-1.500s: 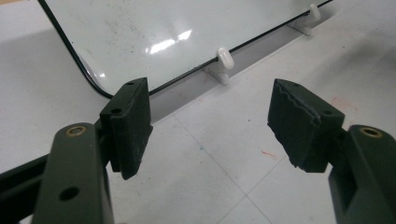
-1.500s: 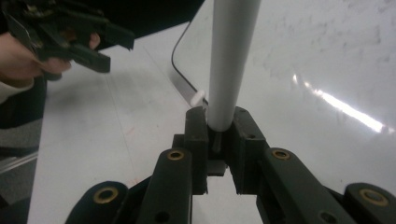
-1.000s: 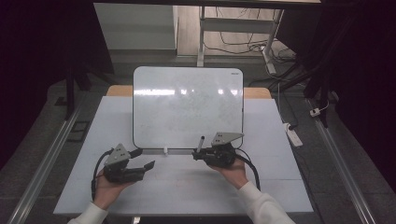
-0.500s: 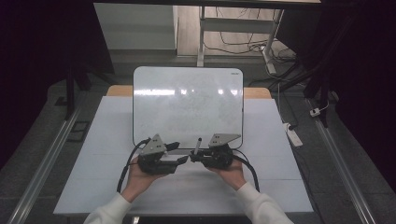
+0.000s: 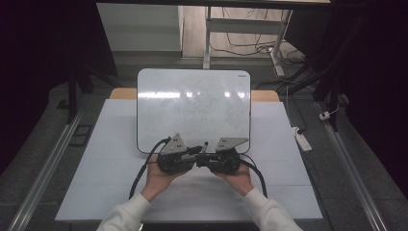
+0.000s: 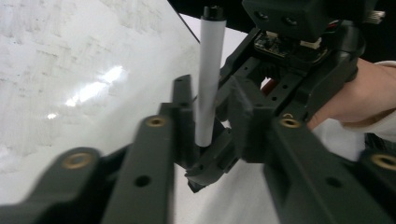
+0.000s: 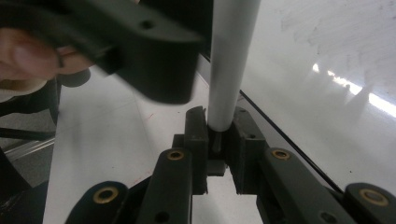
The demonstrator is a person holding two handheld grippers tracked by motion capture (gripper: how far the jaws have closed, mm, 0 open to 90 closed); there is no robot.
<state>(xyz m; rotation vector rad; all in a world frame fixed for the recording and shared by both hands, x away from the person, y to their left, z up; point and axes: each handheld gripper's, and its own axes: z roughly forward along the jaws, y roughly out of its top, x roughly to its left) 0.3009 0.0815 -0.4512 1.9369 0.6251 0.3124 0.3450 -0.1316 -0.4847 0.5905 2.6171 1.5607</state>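
Note:
A white marker (image 6: 208,79) with a black end stands upright near the whiteboard's (image 5: 192,108) front edge. My right gripper (image 7: 218,135) is shut on its lower end. The marker's barrel (image 7: 229,60) rises from between that gripper's jaws. My left gripper (image 6: 210,116) has come in from the left, and its jaws have just been closing on the barrel's middle; both pads look pressed against it. In the high view the left gripper (image 5: 196,154) and right gripper (image 5: 207,159) meet nose to nose, with the marker's dark tip (image 5: 206,144) sticking up between them.
The whiteboard lies flat on a white table (image 5: 96,159) and shows faint wiped smears. A power strip (image 5: 303,139) lies on the floor to the right. Desk legs and cables stand beyond the table's far edge.
My left gripper has moved right from the table's left side to meet the right gripper, and its jaws have closed round the marker. The right hand has kept still.

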